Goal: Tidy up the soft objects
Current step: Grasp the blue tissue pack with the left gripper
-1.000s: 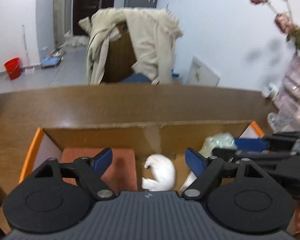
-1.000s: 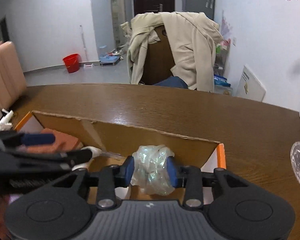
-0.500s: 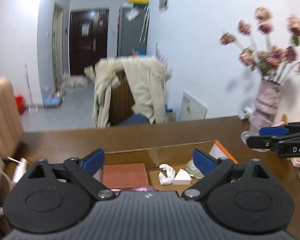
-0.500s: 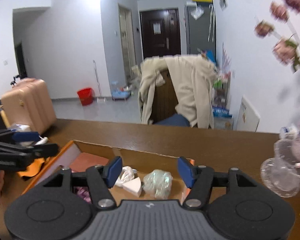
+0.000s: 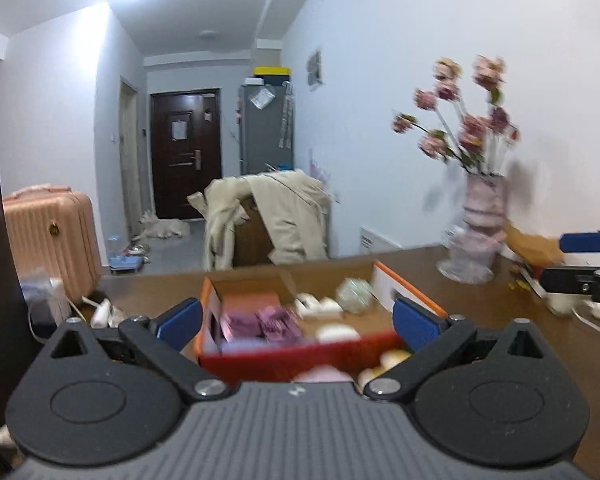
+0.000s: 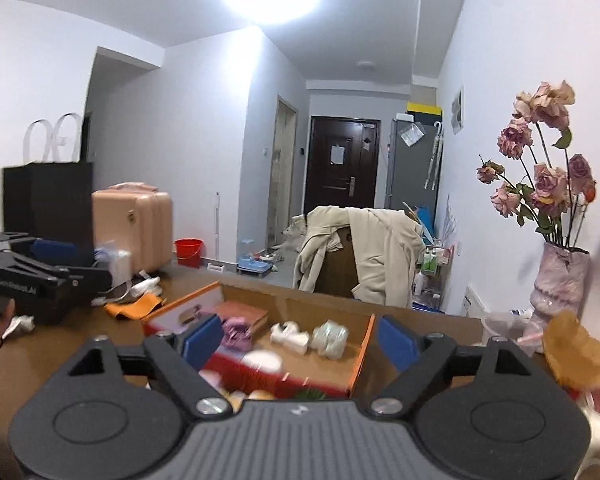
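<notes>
An orange-sided cardboard box (image 6: 362, 356) sits on the brown table. In it lie a crumpled clear plastic bundle (image 6: 332, 338), a white rolled piece (image 6: 290, 334), purple cloth (image 6: 236, 332) and a reddish pad (image 6: 242, 312). My right gripper (image 6: 300, 340) hangs back from the box and above it, its jaws opening with nothing between them. My left gripper (image 5: 296, 320) is also drawn back, its jaws opening and empty. Beyond it are the box (image 5: 384, 280), the plastic bundle (image 5: 354, 290) and the purple cloth (image 5: 260, 322), all blurred. Each gripper shows in the other's view, the right gripper (image 5: 572, 258) and the left gripper (image 6: 80, 264).
A vase of pink flowers (image 6: 560, 284) stands at the table's right, with a glass and a tan crumpled object (image 6: 576, 356) near it. An orange cloth (image 6: 134, 306) lies left of the box. Past the table are a coat-draped chair (image 6: 364, 256) and a pink suitcase (image 6: 132, 228).
Both grippers drew back and rose away from the box. The right one let go of the plastic bundle, which now lies in the box. Both pairs of jaws widened.
</notes>
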